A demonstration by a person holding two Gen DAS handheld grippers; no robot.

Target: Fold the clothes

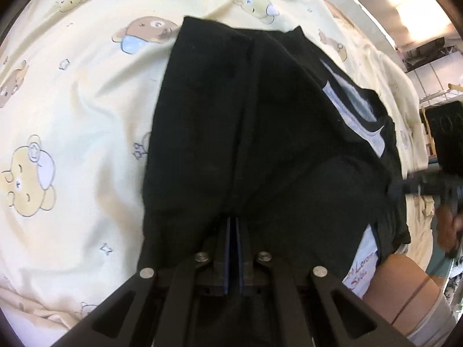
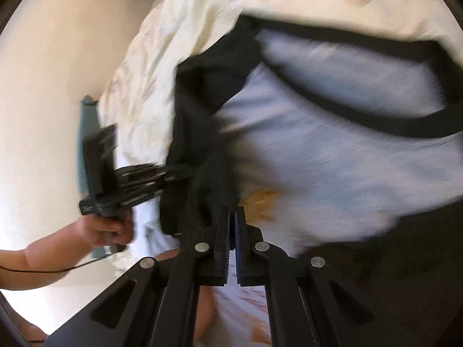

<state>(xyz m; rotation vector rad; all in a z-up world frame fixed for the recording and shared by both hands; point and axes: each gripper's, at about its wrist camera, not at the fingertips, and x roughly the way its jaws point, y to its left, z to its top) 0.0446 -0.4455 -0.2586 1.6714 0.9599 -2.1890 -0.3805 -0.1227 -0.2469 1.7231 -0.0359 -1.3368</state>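
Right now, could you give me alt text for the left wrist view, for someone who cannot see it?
A black garment with pale patches lies on a yellow bear-print sheet, a fold of it pinched in the shut left tool at the bottom. At the right edge, a hand holds the right tool at the garment's edge.

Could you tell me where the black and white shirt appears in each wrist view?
Left wrist: black and white shirt fills the centre, running up from the left gripper.
Right wrist: it fills centre and right, blurred.
Shared landmark: the yellowish bear-print sheet beneath it.
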